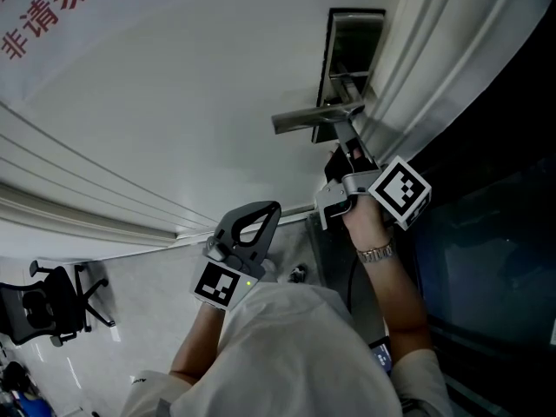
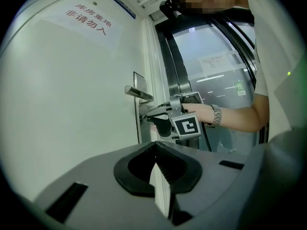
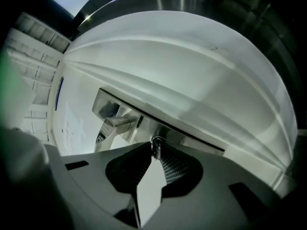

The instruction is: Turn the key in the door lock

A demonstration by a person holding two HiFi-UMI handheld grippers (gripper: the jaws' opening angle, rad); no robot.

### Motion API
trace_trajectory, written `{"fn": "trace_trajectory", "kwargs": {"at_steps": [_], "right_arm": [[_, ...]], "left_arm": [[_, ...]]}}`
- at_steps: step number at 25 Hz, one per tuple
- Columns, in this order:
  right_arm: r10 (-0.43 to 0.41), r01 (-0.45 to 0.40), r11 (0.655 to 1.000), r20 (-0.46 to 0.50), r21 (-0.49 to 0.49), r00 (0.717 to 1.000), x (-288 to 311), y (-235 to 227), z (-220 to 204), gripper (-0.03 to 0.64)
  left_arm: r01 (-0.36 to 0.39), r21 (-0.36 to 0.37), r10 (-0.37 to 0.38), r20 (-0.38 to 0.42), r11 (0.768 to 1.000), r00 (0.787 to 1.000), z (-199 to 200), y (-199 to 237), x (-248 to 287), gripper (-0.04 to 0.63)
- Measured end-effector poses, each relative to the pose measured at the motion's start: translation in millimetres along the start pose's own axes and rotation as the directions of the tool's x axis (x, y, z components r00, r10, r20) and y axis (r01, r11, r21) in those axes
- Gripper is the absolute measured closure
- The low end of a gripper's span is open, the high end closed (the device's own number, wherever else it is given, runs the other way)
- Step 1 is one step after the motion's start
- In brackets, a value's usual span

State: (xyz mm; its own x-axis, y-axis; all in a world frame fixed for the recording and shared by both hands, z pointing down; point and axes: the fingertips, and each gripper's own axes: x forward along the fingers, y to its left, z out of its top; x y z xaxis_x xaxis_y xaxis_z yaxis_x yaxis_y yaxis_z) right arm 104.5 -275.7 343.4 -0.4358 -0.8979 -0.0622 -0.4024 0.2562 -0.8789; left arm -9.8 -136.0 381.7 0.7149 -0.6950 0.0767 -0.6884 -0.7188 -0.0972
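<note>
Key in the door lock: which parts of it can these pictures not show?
- Right gripper view: only a metal bit of the key shows; the right hand-held gripper hides the rest between its jaws.
- Head view: that gripper covers the spot below the door handle.
- Left gripper view: key too small to tell.

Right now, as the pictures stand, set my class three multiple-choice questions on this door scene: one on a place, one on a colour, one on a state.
1. Where is the right gripper working?
A. at the key, just below the lever handle
B. at a window latch
C. on a table top

2. What colour are the characters on the door?
A. blue
B. red
C. green

3. How is the left gripper?
A. clamped on the handle
B. wide open
C. shut, holding nothing

Answers:
1 A: its jaws pinch the key beneath the handle.
2 B: the print is red on a white door.
3 C: its jaws meet with nothing between them, held back from the door.
</note>
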Motion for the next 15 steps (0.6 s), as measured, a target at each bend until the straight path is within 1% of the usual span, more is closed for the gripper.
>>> {"fn": "trace_trajectory", "kwargs": {"at_steps": [2, 4, 5, 7, 8, 9, 10, 12, 13, 15], "right_arm": [[0.011, -0.013, 0.995, -0.022, -0.095, 1.0, -2, 3, -2, 0.556], [0.014, -0.025, 0.974, -0.051, -0.224, 0.999, -5, 4, -5, 0.537], [0.007, -0.026, 0.955, -0.064, -0.296, 0.998, -6, 4, -5, 0.529], [-0.016, -0.024, 0.9, -0.087, -0.435, 0.996, -10, 3, -7, 0.528], [-0.034, -0.019, 0.863, -0.096, -0.505, 0.995, -11, 2, -7, 0.528], [-0.058, -0.011, 0.816, -0.101, -0.578, 0.993, -12, 2, -8, 0.528], [-0.085, -0.003, 0.758, -0.104, -0.653, 0.991, -13, 1, -9, 0.528], [-0.134, 0.002, 0.623, -0.104, -0.782, 0.986, -14, 0, -11, 0.528], [-0.15, -0.004, 0.558, -0.106, -0.83, 0.983, -15, 0, -14, 0.528], [-0.169, -0.024, 0.453, -0.113, -0.891, 0.979, -18, 1, -19, 0.528]], "left_arm": [[-0.004, -0.004, 0.004, 0.0, 1.0, 1.0, 0, 1, 0, 0.592], [-0.004, -0.002, 0.004, 0.0, 1.0, 1.0, -1, 2, -1, 0.592], [-0.002, -0.001, 0.002, -0.001, 1.0, 1.0, -2, 1, -1, 0.592], [0.004, -0.005, -0.004, -0.004, 1.0, 1.0, -4, -2, -1, 0.592], [0.008, -0.008, -0.008, -0.005, 1.0, 1.0, -5, -3, -1, 0.592], [0.011, -0.01, -0.011, -0.006, 1.0, 1.0, -6, -4, 0, 0.592], [0.012, -0.012, -0.012, -0.007, 1.0, 1.0, -7, -5, 0, 0.592], [0.013, -0.014, -0.014, -0.005, 1.0, 1.0, -7, -5, 1, 0.592], [0.013, -0.014, -0.013, -0.002, 1.0, 1.0, -6, -4, 1, 0.592], [0.01, -0.014, -0.01, 0.001, 1.0, 1.0, -6, -3, 1, 0.592]]}}
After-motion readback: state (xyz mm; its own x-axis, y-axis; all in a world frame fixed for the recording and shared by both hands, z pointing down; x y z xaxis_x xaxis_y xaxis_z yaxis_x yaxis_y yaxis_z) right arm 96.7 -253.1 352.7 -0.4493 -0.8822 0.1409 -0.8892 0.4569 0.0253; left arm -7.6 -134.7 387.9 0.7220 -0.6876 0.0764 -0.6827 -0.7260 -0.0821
